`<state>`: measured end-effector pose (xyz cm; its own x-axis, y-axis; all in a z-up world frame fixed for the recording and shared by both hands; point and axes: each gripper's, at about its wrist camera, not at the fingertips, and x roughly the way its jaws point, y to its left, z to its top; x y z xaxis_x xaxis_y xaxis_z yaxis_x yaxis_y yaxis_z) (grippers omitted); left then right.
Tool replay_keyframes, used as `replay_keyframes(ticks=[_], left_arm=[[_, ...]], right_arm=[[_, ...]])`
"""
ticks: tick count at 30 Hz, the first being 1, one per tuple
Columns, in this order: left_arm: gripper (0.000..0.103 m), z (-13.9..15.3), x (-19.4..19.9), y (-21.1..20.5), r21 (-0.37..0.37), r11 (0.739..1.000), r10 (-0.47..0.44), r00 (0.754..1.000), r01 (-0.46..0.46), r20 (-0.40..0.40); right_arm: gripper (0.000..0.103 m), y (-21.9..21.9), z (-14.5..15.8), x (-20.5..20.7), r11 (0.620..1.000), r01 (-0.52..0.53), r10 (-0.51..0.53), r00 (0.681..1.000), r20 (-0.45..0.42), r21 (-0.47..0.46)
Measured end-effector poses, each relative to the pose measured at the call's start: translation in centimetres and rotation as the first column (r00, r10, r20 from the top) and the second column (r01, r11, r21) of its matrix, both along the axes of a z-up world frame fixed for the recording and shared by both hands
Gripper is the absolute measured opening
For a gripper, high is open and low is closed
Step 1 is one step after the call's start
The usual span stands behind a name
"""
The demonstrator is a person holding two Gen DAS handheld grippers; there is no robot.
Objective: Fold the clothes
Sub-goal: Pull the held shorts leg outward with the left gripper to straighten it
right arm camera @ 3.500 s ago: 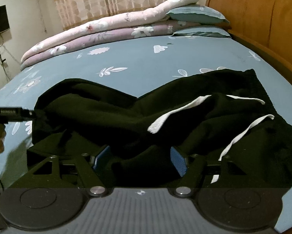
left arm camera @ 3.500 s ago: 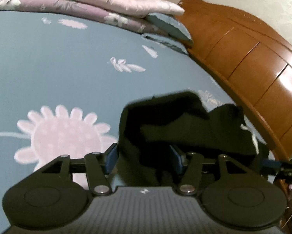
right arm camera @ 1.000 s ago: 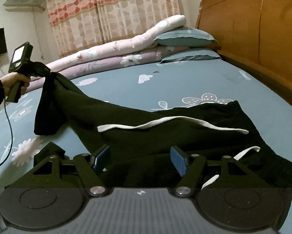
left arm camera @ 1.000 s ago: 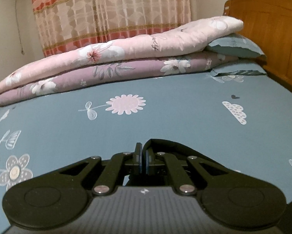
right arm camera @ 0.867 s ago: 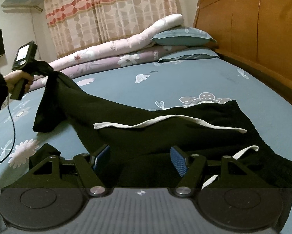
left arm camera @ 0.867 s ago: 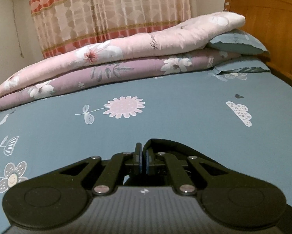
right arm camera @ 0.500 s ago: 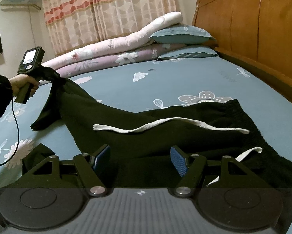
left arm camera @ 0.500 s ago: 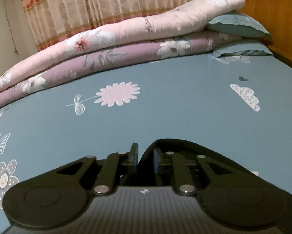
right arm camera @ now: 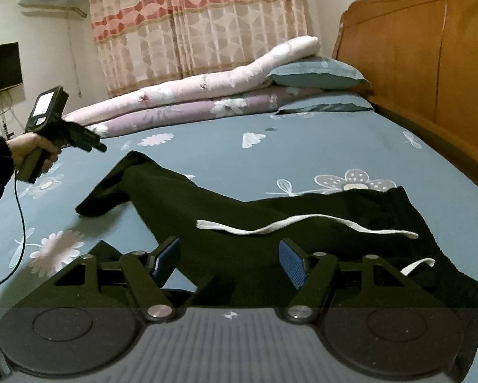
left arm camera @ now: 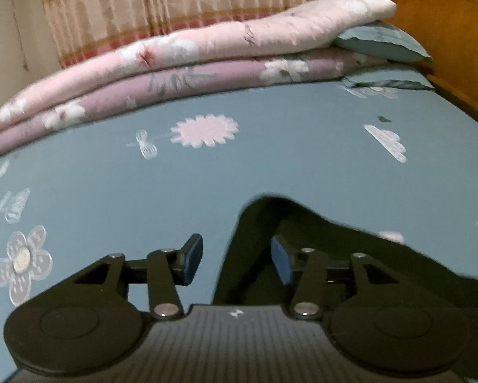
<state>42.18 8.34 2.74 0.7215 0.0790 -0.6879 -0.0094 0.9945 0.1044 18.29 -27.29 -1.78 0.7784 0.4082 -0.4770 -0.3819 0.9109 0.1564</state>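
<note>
Both my left tongs (left arm camera: 235,260) and right tongs (right arm camera: 227,263) are released above the black trousers (right arm camera: 239,223), seemingly mid-straightening; next I need a new grip.

One pair of black trousers (right arm camera: 271,223) lies across the middle of the frame on one bed (right arm camera: 302,146), with two white drawstring ends (right arm camera: 302,225) at lower right. Two rolled quilts (right arm camera: 188,95) and two pillows (right arm camera: 315,75) are stacked at upper centre. Two claws show: the left claw (right arm camera: 95,145) at far left and the right claw (right arm camera: 227,263) at bottom centre.
</note>
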Motion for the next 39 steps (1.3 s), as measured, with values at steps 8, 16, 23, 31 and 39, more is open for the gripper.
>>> replay_keyframes(ticks=[8, 16, 23, 31, 39], left_arm=[[0.055, -3.6, -5.0, 2.2, -0.094, 0.995, -0.023, 0.998, 0.018, -0.058], [0.059, -7.3, -6.5, 3.9, -0.230, 0.973, 0.002, 0.999, -0.014, -0.051], [0.057, -10.4, -7.8, 5.3, -0.337, 0.941, 0.024, 0.999, -0.038, -0.045], [0.002, -7.3, -6.3, 2.5, -0.166, 0.986, 0.003, 0.998, 0.008, 0.064], [0.002, -3.8, -4.8, -2.0, -0.013, 0.995, -0.096, 0.982, 0.100, 0.161]], right_arm=[[0.073, 1.6, 0.8, -1.3, 0.999, -0.033, 0.033, 0.999, 0.005, -0.016], [0.074, 3.6, 1.3, -1.3, 0.997, -0.051, 0.051, 0.999, 0.007, -0.052], [0.074, 5.1, 0.6, -1.0, 0.995, -0.067, 0.067, 0.998, -0.009, -0.076], [0.074, 4.4, 0.3, -1.0, 0.996, -0.052, 0.052, 0.999, -0.013, -0.070], [0.074, 3.1, -0.5, -1.0, 0.999, -0.033, 0.032, 0.999, -0.027, -0.032]])
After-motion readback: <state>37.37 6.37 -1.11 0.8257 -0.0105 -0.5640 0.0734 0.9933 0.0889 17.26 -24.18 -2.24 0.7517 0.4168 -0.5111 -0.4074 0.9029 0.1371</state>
